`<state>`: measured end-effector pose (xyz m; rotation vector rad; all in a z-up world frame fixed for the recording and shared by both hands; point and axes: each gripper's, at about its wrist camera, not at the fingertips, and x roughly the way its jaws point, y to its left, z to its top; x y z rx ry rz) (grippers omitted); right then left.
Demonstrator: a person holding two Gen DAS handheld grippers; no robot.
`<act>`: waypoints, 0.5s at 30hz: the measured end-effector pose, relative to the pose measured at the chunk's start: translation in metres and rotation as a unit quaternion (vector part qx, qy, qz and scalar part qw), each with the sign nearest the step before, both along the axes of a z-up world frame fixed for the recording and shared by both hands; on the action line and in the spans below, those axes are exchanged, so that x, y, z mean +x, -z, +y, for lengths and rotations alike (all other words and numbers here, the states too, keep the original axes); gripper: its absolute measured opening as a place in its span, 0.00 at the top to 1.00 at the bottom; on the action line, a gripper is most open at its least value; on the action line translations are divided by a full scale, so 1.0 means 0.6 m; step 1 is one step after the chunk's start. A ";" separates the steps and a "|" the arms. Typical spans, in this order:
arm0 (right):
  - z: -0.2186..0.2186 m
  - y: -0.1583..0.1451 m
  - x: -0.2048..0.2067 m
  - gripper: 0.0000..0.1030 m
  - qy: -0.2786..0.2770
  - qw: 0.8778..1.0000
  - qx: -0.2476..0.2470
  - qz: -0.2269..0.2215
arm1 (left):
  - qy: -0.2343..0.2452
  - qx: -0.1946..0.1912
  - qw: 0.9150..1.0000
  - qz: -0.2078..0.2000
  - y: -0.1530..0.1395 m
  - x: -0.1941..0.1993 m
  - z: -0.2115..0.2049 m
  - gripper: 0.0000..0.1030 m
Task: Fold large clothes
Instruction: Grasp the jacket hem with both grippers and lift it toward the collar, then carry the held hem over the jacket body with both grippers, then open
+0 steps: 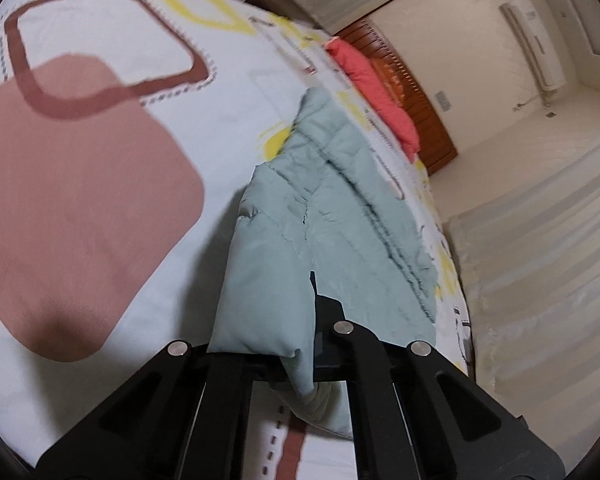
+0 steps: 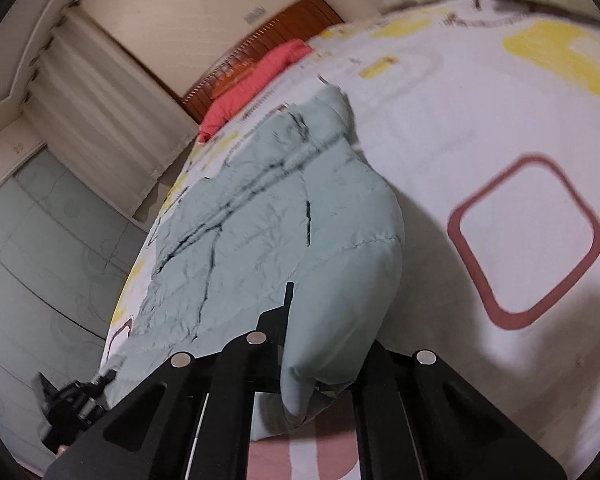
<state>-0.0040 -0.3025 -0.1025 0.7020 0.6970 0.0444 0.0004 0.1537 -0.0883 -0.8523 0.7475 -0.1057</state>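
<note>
Both cameras ride on the grippers, close above the bed (image 1: 100, 200), looking forward and tilted down along their fingers toward the wooden headboard (image 2: 268, 44). Both views share the pale green padded garment (image 1: 340, 208) and the red pillow (image 1: 372, 80) (each frame blurred).

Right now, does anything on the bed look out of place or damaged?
Nothing looks damaged. The pale green padded jacket lies rumpled and creased on the patterned bedspread, with one corner clamped in each gripper: left gripper, right gripper.
</note>
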 end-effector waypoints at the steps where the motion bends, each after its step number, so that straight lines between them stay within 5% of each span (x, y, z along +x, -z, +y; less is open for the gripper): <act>1: 0.002 -0.008 -0.005 0.95 0.000 1.000 -0.007 -0.006 | 0.002 0.004 1.000 -0.012 -0.013 -0.007 0.001 0.96; 15: 0.008 -0.138 -0.052 0.95 -0.019 0.995 -0.022 -0.096 | 0.012 0.027 0.993 -0.118 -0.157 -0.051 0.015 0.97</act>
